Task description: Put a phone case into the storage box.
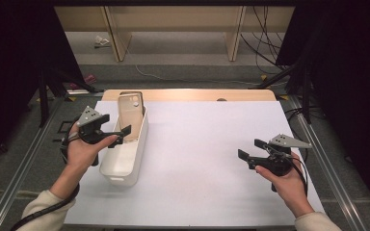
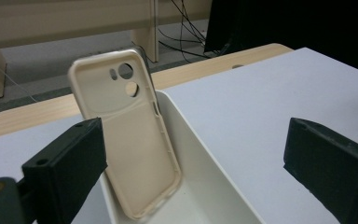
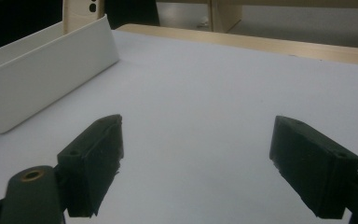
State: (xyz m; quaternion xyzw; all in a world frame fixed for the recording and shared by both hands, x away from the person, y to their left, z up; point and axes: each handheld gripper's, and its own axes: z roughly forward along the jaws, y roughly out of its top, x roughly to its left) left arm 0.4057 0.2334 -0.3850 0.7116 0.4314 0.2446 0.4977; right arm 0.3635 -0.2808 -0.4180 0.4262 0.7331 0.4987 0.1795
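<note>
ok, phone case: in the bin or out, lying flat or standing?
In, standing. The phone case has its bottom edge on the floor of the white bin and leans on the far end wall, top above the rim.

No readable text, label, brand, number or sign appears on anything here.

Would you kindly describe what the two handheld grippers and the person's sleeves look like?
Both the left gripper and the right gripper are black, with two blocky black jaws and a grey three-cornered plate with small holes on top. A black cable trails from each. A brass-coloured fitting sits at each jaw base. The sleeves are cream.
</note>
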